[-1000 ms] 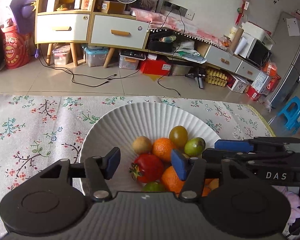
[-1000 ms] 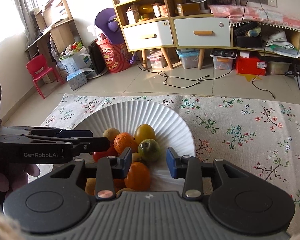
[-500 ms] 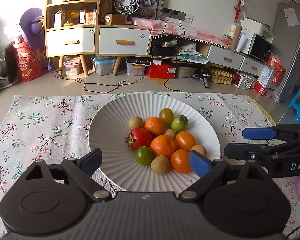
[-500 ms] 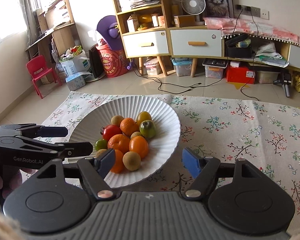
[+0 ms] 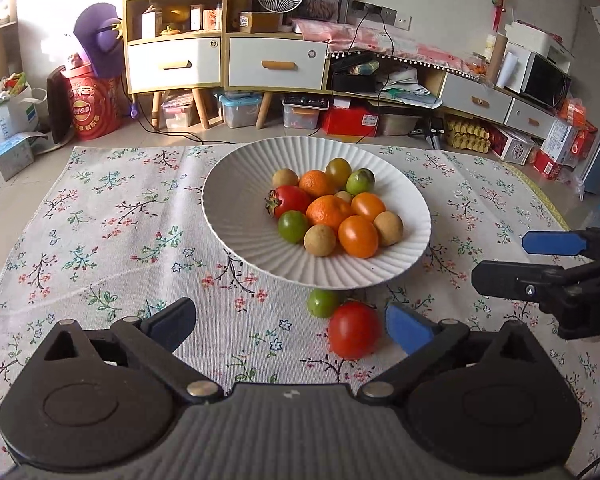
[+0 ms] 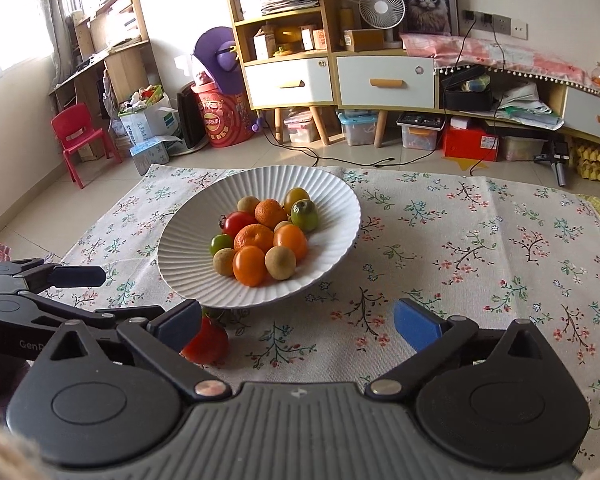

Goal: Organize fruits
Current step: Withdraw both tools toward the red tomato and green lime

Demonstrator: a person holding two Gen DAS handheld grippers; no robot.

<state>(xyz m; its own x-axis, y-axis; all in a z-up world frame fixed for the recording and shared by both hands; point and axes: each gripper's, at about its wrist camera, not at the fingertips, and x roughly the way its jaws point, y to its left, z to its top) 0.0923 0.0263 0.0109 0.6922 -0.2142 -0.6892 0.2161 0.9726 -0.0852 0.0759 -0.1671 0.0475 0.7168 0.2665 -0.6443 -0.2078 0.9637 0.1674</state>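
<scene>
Black ribbed tongs [image 5: 290,326], blue fingertips [image 5: 406,328]

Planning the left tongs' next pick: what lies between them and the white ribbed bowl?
In the left wrist view, a red tomato and a small green fruit lie on the floral cloth between the open left tongs and the white ribbed bowl.

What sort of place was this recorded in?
Most likely a lived-in home living room: a floral tablecloth under a fruit plate, a wooden cabinet with a fan, and a child's red chair.
</scene>
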